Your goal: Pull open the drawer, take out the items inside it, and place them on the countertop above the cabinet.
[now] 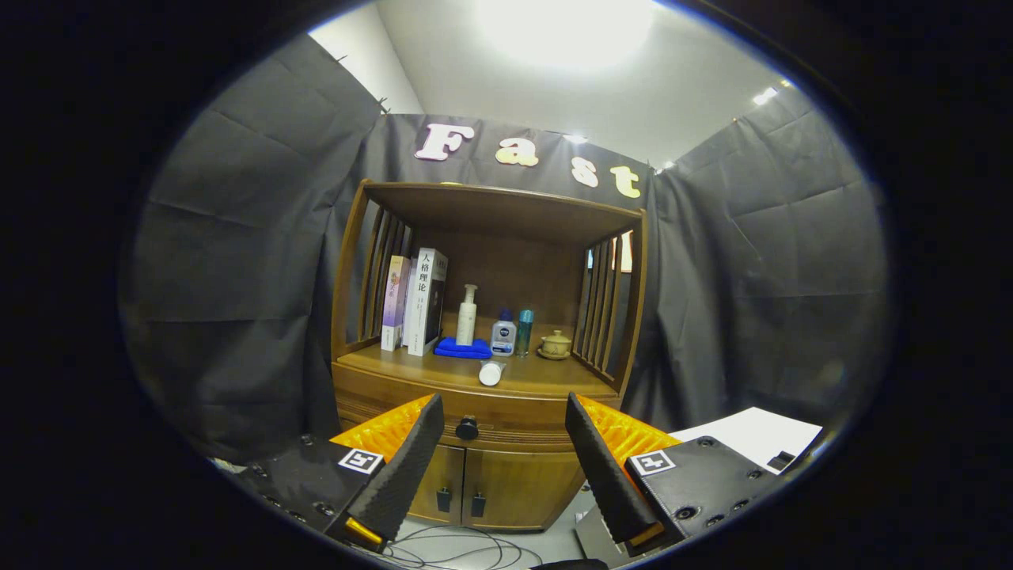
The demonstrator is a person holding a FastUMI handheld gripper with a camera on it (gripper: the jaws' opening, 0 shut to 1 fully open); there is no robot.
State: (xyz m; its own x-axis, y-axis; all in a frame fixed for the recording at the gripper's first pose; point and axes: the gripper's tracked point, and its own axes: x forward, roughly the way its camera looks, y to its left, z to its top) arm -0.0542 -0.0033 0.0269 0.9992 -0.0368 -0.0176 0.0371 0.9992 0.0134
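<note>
Wood cabinet (pixel 483 396) w/ slatted sides, smooth brown finish; drawer (pixel 475 419) shut, 1 round dark knob (pixel 467 428) between the gripper (pixel 504 435) fingers, beyond them. Surface (pixel 546 378) carries 2 upright books (pixel 415 302), 1 white pump bottle (pixel 467 315) on a folded blue cloth (pixel 463 348), 1 squat bottle (pixel 503 332), 1 slim teal bottle (pixel 524 331), 1 lidded ceramic cup (pixel 555 344) at 3 o'clock of them, 1 white cylinder (pixel 491 373) lying at 6. 2 lower doors (pixel 491 487). Gripper spread wide, released, holding & touching nothing.

Countertop (pixel 443 370): books (pixel 415 301), bottles (pixel 503 332), perhaps teapot (pixel 555 344).
</note>
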